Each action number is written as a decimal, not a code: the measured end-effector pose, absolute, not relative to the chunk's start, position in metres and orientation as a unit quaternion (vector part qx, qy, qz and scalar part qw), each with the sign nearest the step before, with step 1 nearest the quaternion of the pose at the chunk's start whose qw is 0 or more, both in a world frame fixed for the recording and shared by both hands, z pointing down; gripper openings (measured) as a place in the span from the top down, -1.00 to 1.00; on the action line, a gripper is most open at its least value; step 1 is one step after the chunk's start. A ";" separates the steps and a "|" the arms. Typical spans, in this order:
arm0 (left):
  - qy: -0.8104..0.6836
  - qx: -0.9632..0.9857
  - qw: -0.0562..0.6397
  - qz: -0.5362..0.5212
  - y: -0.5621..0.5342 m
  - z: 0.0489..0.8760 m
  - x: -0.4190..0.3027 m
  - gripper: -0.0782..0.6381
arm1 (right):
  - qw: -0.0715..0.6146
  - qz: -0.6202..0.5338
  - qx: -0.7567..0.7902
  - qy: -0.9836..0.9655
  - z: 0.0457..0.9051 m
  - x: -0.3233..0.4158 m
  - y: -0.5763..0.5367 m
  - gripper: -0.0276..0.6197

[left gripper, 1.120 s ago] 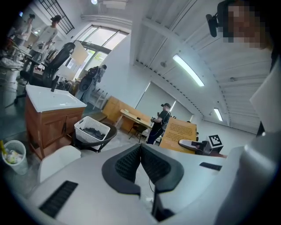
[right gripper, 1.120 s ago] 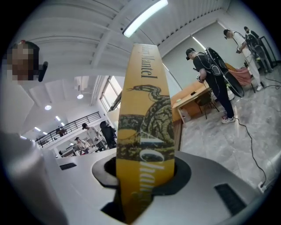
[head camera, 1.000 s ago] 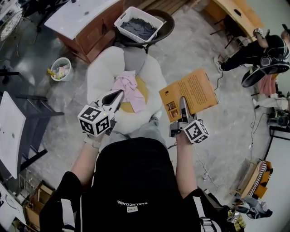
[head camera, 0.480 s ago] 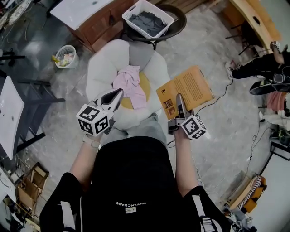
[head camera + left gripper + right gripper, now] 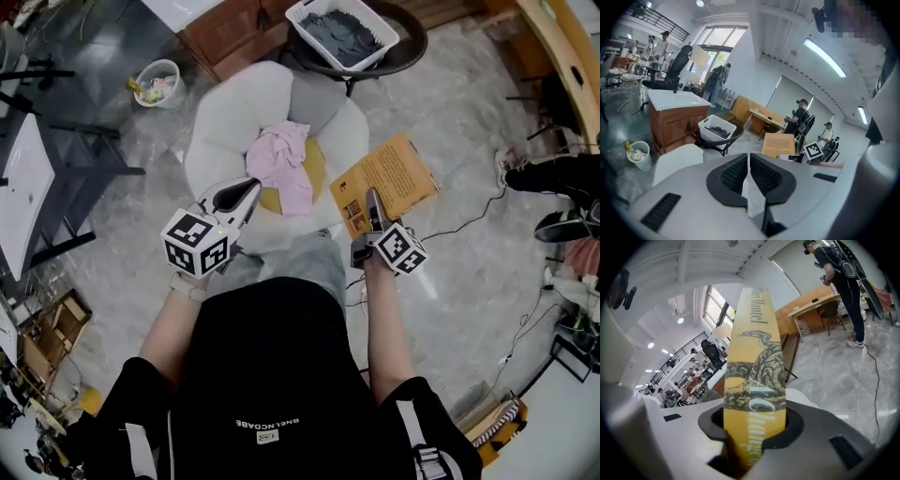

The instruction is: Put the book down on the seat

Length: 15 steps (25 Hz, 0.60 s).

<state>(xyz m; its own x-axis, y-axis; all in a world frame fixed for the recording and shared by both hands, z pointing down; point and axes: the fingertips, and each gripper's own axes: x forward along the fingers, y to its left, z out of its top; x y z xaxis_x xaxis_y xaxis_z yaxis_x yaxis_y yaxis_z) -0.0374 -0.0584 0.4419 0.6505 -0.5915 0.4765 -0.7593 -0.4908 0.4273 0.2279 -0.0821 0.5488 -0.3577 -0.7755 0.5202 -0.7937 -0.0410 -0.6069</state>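
Note:
The orange book (image 5: 389,178) hangs flat in the air just right of the seat, with my right gripper (image 5: 372,199) shut on its near edge. In the right gripper view its yellow spine (image 5: 757,376) stands clamped between the jaws of my right gripper (image 5: 754,425). The seat is a puffy white armchair (image 5: 220,122) with a yellow cushion (image 5: 317,173) and a pink cloth (image 5: 281,155) lying on it. My left gripper (image 5: 250,187) hovers shut and empty over the seat's front edge. In the left gripper view, my left gripper (image 5: 749,176) shows its pads together.
A white basket (image 5: 342,26) of dark clothes sits on a round dark table behind the seat. A wooden cabinet (image 5: 234,33) and a waste bin (image 5: 157,82) stand at the back left. A person (image 5: 562,173) and a floor cable (image 5: 469,211) are on the right.
My right gripper has carried the book a little left, nearer the seat's right side. The left gripper has barely moved. The head view has shifted.

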 end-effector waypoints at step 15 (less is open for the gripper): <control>-0.457 0.807 0.339 0.156 -0.042 0.491 -0.024 0.74 | 0.147 0.481 0.525 -0.686 0.692 0.239 -0.109 0.41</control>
